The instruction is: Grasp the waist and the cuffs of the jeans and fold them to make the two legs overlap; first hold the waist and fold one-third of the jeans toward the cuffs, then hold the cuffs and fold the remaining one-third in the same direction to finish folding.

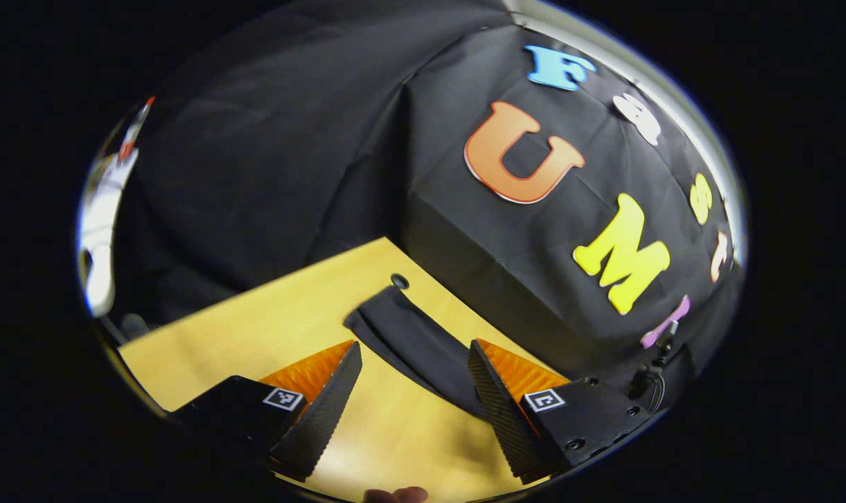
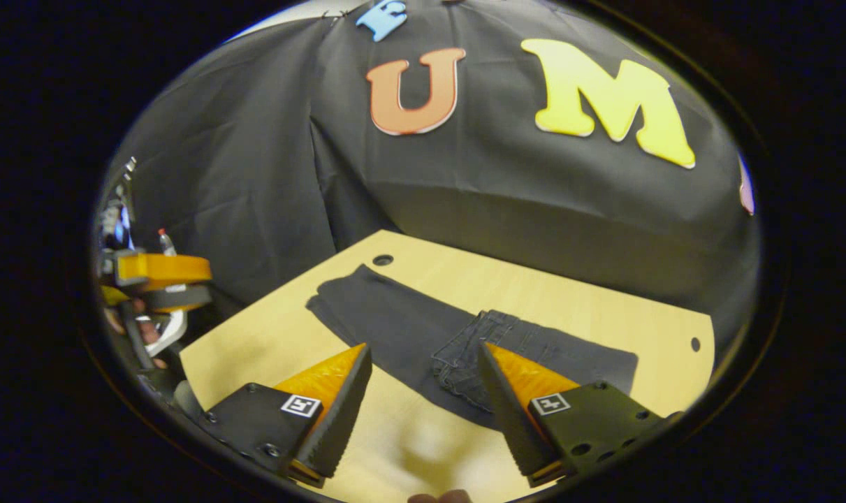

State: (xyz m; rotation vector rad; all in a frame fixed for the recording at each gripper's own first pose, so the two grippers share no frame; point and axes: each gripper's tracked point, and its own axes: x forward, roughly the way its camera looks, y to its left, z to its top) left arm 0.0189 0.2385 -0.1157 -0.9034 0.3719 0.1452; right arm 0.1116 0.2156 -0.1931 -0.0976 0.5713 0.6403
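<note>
Jeans [image 2: 409, 335] lay flat on worktop [image 2: 569, 293], waist partly folded over; both tongs, left [image 1: 414, 402] and right [image 2: 426, 412], apart above it, probably best pinching both cuff corners evenly.

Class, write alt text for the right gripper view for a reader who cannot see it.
Dark jeans lie flat on a light wooden table, the waist already folded over the legs. The right gripper hovers open above the near edge, holding nothing. A black cloth wall stands behind.

Both views above shared table [image 2: 534, 293]
</note>
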